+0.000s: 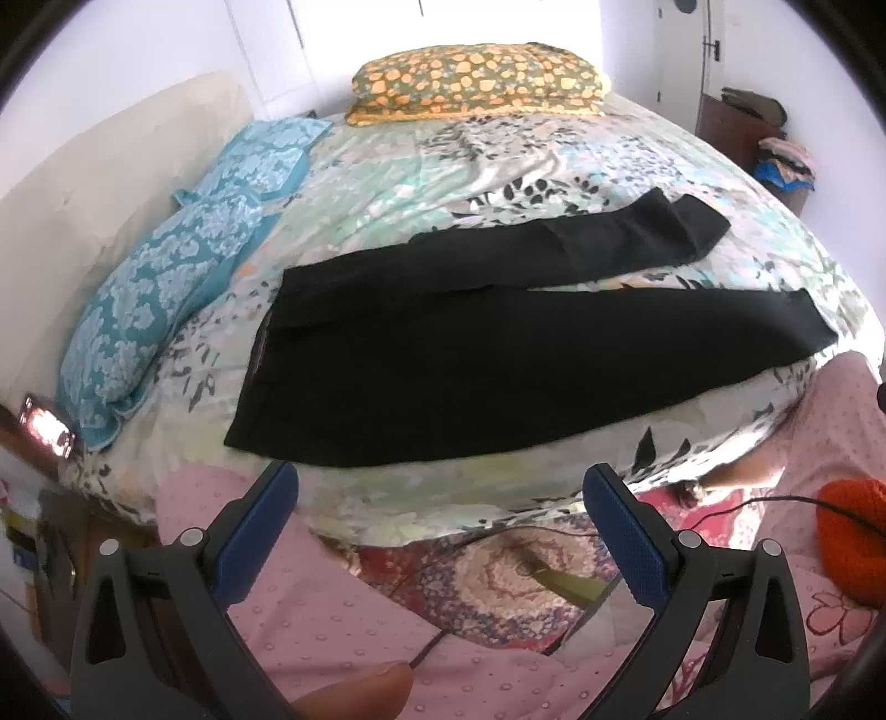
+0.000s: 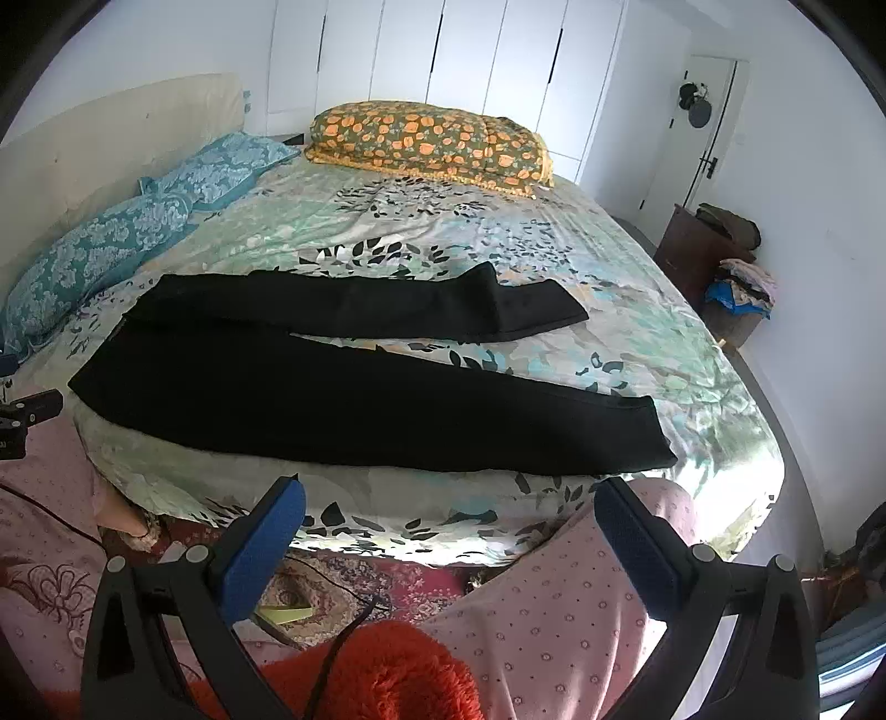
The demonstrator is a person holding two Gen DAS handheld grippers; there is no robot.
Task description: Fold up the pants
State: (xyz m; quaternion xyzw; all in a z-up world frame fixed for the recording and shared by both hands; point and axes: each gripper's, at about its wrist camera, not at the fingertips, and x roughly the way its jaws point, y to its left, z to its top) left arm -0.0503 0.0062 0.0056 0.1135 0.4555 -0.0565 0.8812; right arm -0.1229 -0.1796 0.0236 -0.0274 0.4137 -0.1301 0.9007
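Zero folds done | black pants [image 1: 498,354] flat, legs apart, along bed [image 1: 387,183] near edge | left gripper [image 1: 443,498] and right gripper [image 2: 451,509] fingers spread wide, empty | all folding remains

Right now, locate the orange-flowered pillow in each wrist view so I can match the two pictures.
Left wrist view: the orange-flowered pillow lies at top centre, on the far edge of the bed, beyond the black pants.
Right wrist view: the pillow sits at top, slightly left of centre, before the white wardrobe doors.
Shared landmark: the blue patterned pillows along the left side.
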